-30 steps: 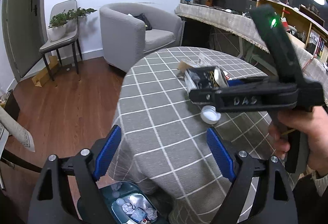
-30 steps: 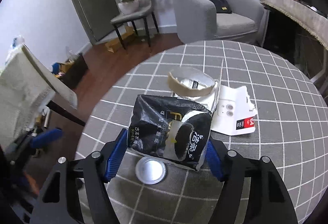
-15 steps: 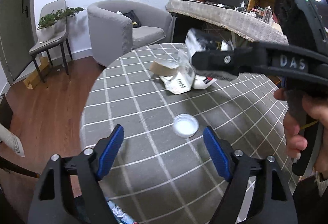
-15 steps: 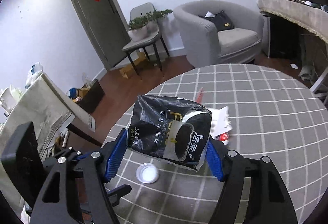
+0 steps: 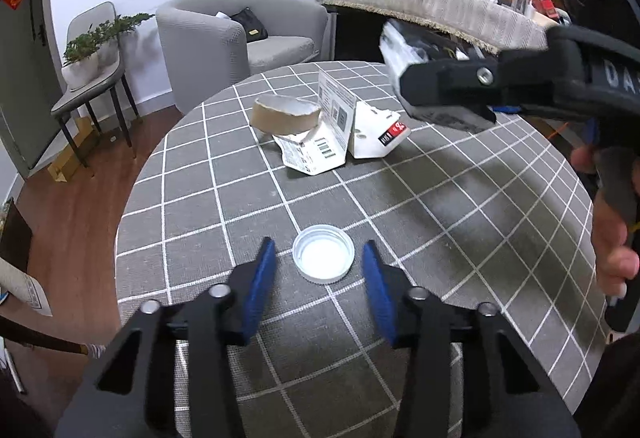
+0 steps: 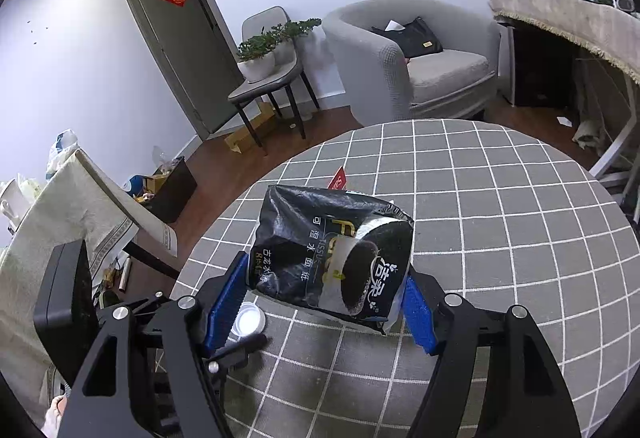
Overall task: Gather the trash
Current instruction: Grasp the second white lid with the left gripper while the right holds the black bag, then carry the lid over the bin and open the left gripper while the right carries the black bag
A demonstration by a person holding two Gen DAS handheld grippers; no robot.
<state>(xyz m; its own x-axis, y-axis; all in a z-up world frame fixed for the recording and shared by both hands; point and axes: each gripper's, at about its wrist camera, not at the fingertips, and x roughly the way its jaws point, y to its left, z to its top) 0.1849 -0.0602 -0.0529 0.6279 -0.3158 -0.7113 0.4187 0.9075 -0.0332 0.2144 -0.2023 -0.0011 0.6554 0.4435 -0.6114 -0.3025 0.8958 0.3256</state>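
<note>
A white round lid [image 5: 323, 258] lies on the grey checked tablecloth [image 5: 460, 197]. My left gripper [image 5: 320, 270] is open, low over the table, its blue pads on either side of the lid with gaps. My right gripper [image 6: 324, 298] is shut on a black tissue wrapper [image 6: 332, 250] and holds it above the table; the wrapper also shows in the left wrist view [image 5: 416, 53]. A brown cardboard ring [image 5: 286, 113] and torn white packaging [image 5: 340, 133] lie farther back. The lid also shows in the right wrist view [image 6: 249, 318].
A grey armchair [image 5: 240, 37] and a chair with a potted plant [image 5: 92, 53] stand beyond the table. A long cloth-covered desk [image 5: 440, 5] runs at the back right. The table's left edge drops to wooden floor [image 5: 72, 205].
My left gripper moved forward from above the bin to straddle the white lid, and its jaws narrowed. My right gripper lifted the black wrapper up off the table.
</note>
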